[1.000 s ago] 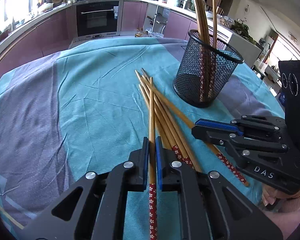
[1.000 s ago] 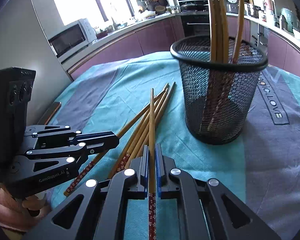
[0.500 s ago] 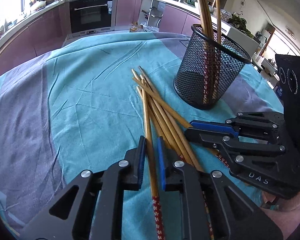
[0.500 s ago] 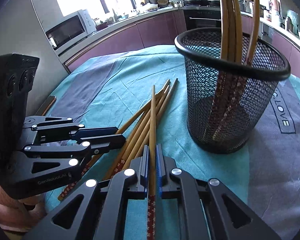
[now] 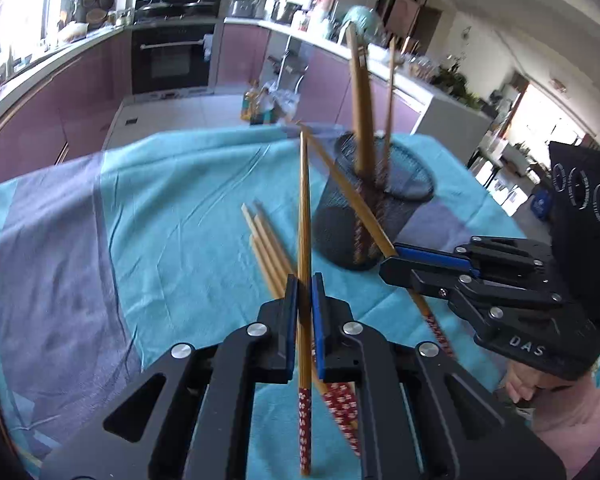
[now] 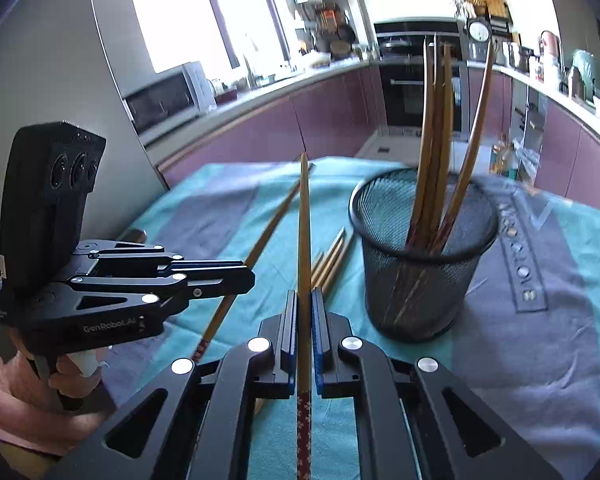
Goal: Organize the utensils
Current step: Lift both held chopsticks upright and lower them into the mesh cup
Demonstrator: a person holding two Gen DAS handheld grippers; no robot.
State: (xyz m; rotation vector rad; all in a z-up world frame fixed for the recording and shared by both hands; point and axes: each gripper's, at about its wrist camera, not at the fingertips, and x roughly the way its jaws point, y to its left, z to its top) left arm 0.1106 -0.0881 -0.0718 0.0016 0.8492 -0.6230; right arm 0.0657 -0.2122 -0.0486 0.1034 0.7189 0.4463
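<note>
My left gripper point(image 5: 304, 292) is shut on a wooden chopstick point(image 5: 304, 208) with a red flowered end and holds it tilted up off the cloth. My right gripper point(image 6: 305, 308) is shut on another such chopstick point(image 6: 304, 224), also lifted. Each gripper shows in the other view: the right gripper point(image 5: 392, 262) with its chopstick point(image 5: 340, 176), the left gripper point(image 6: 244, 276) with its chopstick point(image 6: 268, 236). A black mesh cup point(image 5: 374, 204) point(image 6: 420, 256) with several upright chopsticks stands just right of both. A few chopsticks point(image 5: 266, 248) point(image 6: 332, 258) lie on the cloth.
The table has a teal and grey cloth point(image 5: 160, 216) point(image 6: 532, 344). Kitchen counters, an oven point(image 5: 172, 56) and a microwave point(image 6: 164, 98) stand beyond the table. A hand point(image 6: 16, 396) holds the left gripper at the lower left of the right wrist view.
Both grippers have risen from the cloth, each lifting one chopstick out of the pile with its tip up. The pile on the cloth is smaller.
</note>
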